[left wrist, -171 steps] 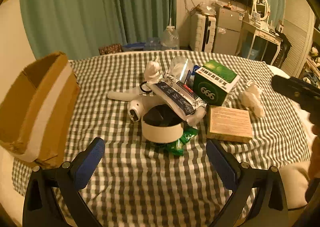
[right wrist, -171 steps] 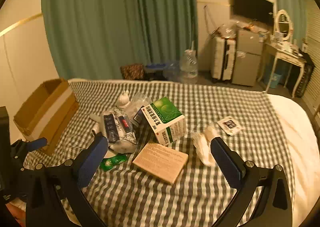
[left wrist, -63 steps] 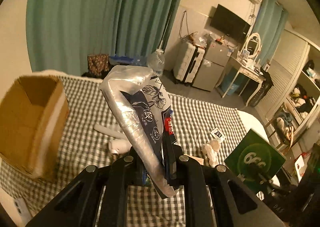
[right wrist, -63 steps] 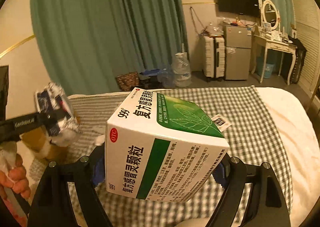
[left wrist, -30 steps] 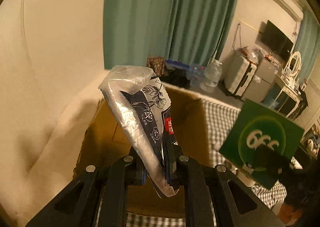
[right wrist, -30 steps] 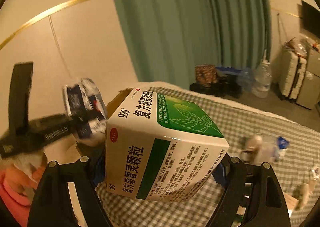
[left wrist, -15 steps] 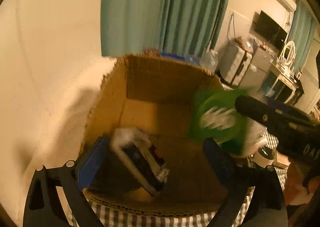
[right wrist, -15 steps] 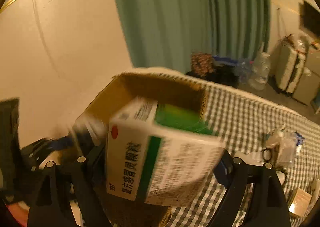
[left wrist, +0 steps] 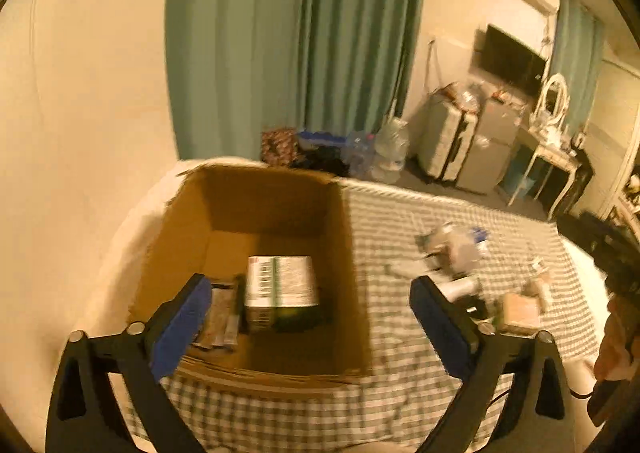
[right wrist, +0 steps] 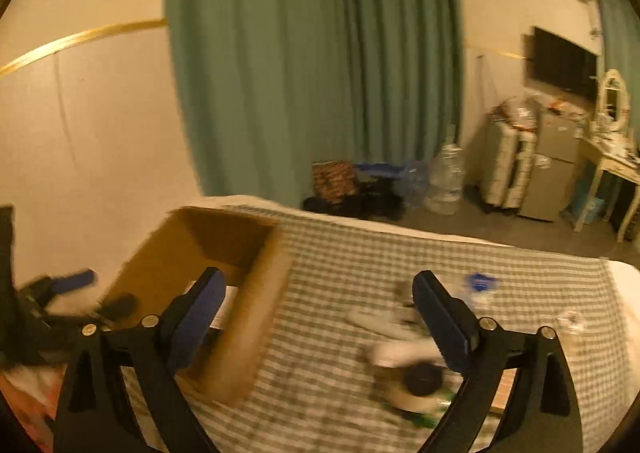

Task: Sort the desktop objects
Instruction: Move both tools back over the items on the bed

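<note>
The open cardboard box sits at the left edge of the checked tablecloth, close to the far left corner, its flaps up. On its floor lies the medicine carton, printed white panel up with a strip of green showing at its near edge, and touching its left side lies the silvery foil packet, partly covered by a blue pad of the left gripper. That gripper hangs over the near rim of the box with its jaws opening, both pads wide apart and nothing pinched between them. The right gripper is over the cloth just right of the box, jaws likewise opening and bare. In its view the box is smeared by motion and its inside is mostly hidden by the near wall. Toward the middle of the cloth is a loose heap of pale wrapped items, too blurred to name, with a flat tan box nearer the right edge. A round white container with a dark centre shows between the right gripper's fingers, cut off by one pad. At the right border of the left view, a hand is only partly in view.
</note>
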`<action>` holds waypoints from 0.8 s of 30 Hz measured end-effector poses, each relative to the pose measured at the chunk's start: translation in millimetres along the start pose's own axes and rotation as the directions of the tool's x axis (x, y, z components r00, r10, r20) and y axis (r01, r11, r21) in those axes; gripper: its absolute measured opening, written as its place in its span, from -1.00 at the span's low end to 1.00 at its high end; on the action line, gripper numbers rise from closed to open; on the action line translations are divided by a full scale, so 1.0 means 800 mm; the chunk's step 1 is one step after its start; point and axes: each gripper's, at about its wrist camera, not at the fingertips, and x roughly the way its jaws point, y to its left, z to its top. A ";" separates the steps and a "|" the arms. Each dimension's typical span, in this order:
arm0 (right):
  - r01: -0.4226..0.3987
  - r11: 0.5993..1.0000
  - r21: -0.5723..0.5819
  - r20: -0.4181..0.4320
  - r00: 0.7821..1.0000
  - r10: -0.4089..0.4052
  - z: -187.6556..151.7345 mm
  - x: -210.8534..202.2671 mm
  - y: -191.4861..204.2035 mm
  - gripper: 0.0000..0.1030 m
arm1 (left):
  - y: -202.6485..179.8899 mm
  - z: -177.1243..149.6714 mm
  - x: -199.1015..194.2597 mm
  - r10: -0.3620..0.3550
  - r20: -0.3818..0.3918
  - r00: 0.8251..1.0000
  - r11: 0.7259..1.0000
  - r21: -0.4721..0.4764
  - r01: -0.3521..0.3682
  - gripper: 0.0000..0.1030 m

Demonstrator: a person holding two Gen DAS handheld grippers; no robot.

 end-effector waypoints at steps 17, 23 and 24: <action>0.281 0.942 0.184 -0.086 0.959 -0.269 -0.141 -0.044 -0.268 0.94 | -0.267 -0.117 0.130 -0.106 -0.259 0.960 0.994 -0.019 0.104 1.00; 0.261 0.925 0.277 -0.177 0.960 -0.217 -0.185 -0.010 -0.322 0.94 | -0.307 -0.136 0.203 -0.023 -0.296 0.955 0.994 0.097 0.054 1.00; 0.249 0.923 0.292 -0.185 0.962 -0.201 -0.187 -0.005 -0.327 0.94 | -0.309 -0.138 0.220 -0.011 -0.306 0.952 0.993 0.111 0.047 1.00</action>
